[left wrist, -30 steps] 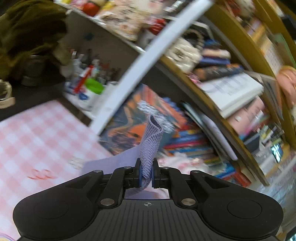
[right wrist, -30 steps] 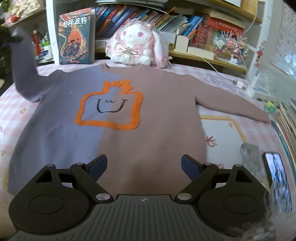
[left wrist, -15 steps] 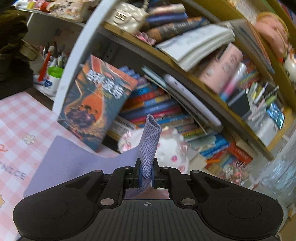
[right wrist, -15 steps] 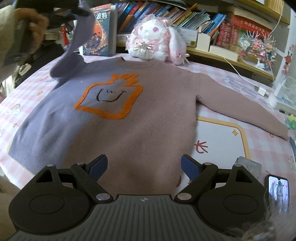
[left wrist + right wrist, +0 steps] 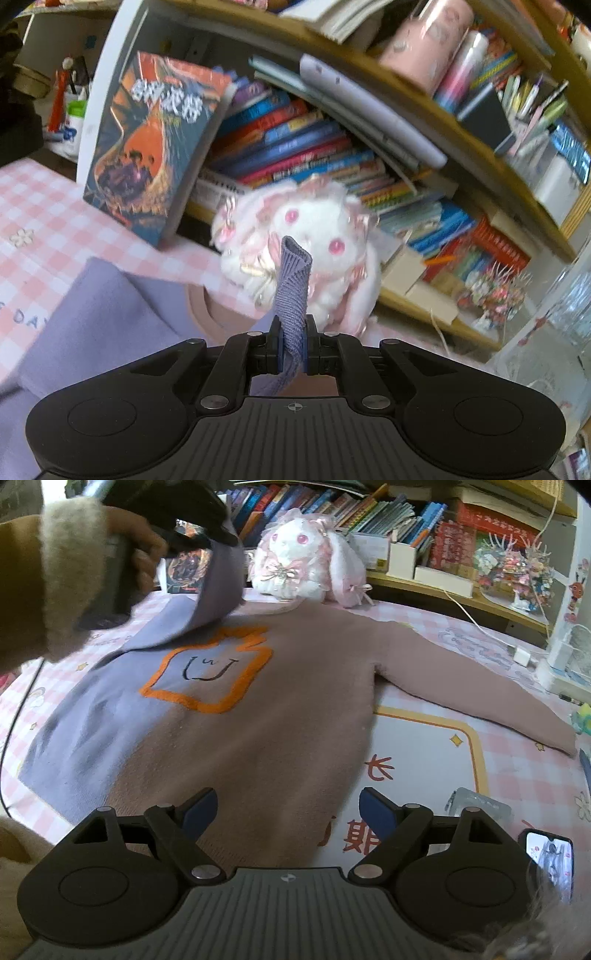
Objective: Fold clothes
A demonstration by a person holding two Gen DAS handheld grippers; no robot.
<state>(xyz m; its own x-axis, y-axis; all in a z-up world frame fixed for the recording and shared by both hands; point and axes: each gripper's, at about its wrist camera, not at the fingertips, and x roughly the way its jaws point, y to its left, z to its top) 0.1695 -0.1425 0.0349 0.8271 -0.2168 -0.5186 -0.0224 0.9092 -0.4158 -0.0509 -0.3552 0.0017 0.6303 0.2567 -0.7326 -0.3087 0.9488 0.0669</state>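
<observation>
Across the pink checked counter [image 5: 524,775], the two-tone sweater [image 5: 280,716] is lying front up, purple on one half and mauve on the other, with an orange-outlined motif [image 5: 207,672] on the chest. Its mauve sleeve [image 5: 476,698] is stretching flat toward the counter's edge, while the purple sleeve [image 5: 218,590] is hanging lifted above the chest. Behind the collar, a bookshelf [image 5: 406,88] is holding rows of leaning and stacked books [image 5: 295,147], and a large paperback [image 5: 155,147] is standing upright against its white post. Just beyond the neckline, a white plush rabbit [image 5: 303,561] with pink eyes is sitting on the counter. At the far left of the left wrist view, a white cup [image 5: 74,122] is holding pens and a red-handled item, blurred. The left tool [image 5: 293,347] is pinching the ribbed purple cuff [image 5: 291,291], which is standing up between its closed fingers. The right tool [image 5: 286,812] is hovering over the sweater's hem with its jaws spread wide apart and nothing between them. Beside it, a phone [image 5: 550,856] is lying with its screen lit.
</observation>
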